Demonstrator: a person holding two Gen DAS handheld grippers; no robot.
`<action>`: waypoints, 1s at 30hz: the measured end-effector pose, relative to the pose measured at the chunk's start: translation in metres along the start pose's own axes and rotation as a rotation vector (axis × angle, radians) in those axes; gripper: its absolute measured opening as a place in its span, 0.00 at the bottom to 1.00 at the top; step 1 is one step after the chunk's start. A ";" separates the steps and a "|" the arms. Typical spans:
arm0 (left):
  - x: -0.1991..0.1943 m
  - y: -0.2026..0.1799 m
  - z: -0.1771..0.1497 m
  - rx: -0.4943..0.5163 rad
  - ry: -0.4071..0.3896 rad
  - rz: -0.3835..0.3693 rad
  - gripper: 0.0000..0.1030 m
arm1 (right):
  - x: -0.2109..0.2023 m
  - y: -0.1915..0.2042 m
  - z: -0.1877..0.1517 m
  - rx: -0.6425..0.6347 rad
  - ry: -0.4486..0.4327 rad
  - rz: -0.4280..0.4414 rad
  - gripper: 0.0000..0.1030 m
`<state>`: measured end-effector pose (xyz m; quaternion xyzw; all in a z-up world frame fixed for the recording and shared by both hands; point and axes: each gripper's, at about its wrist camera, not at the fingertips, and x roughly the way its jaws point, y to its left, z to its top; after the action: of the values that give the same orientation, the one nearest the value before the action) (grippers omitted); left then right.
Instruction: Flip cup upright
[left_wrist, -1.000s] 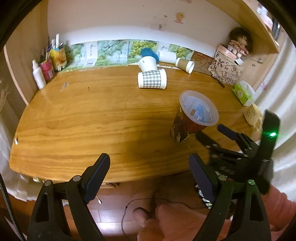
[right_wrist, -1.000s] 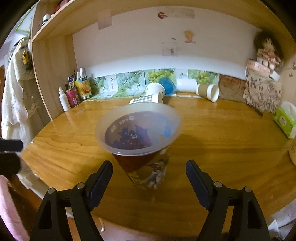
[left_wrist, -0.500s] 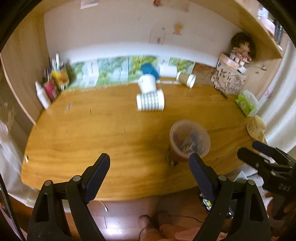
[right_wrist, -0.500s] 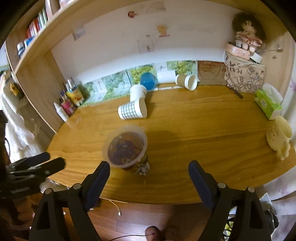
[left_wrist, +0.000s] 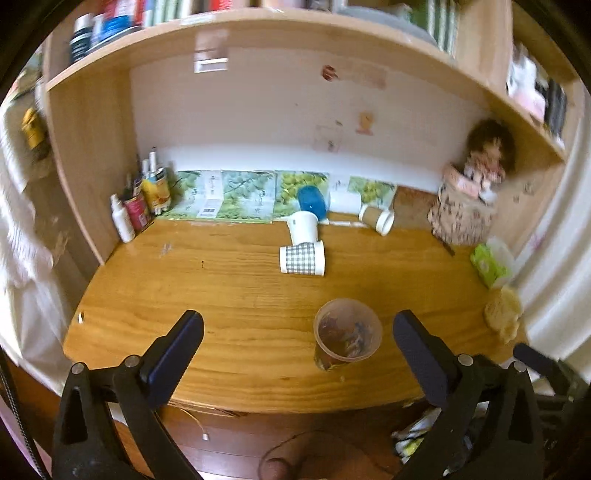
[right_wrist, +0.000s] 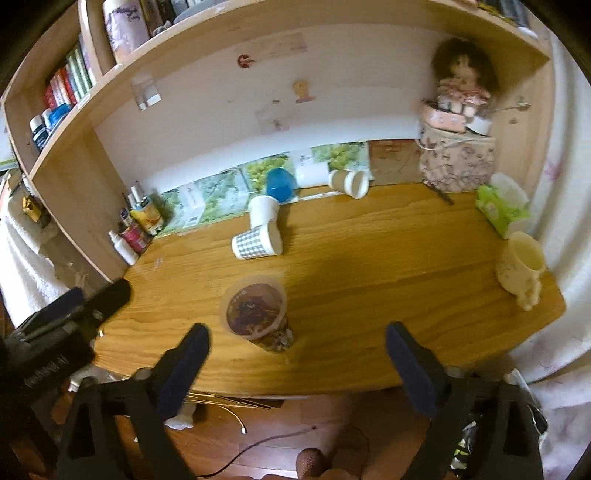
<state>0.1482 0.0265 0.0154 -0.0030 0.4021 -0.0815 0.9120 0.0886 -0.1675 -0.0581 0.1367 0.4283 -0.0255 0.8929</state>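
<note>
A: Wooden desk (left_wrist: 236, 295) under shelves. Printed plastic cup (left_wrist: 346, 335) upright near front edge; checked cup (left_wrist: 302, 258) on its side behind.

B: Left gripper (left_wrist: 297, 343) and right gripper (right_wrist: 297, 350): both wide apart, empty, off the desk.

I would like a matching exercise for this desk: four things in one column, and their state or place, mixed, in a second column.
Things:
1. printed plastic cup
2. checked paper cup
3. cream mug
4. brown paper cup

States:
A. on its side, mid-desk
B. upright near the front edge
C. on its side by the back wall
D. upright at the desk's right end

Pairs: 1-B, 2-A, 3-D, 4-C
</note>
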 end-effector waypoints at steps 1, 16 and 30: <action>-0.005 0.001 -0.002 -0.016 -0.017 0.016 0.99 | -0.005 -0.002 -0.001 0.004 -0.008 0.003 1.00; -0.050 -0.014 -0.019 0.032 -0.193 0.164 0.99 | -0.065 -0.005 -0.016 -0.022 -0.259 0.001 1.00; -0.059 -0.024 -0.022 0.064 -0.266 0.169 1.00 | -0.074 -0.009 -0.017 -0.031 -0.326 0.017 1.00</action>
<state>0.0900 0.0126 0.0456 0.0491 0.2737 -0.0163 0.9604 0.0279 -0.1766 -0.0130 0.1207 0.2767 -0.0330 0.9528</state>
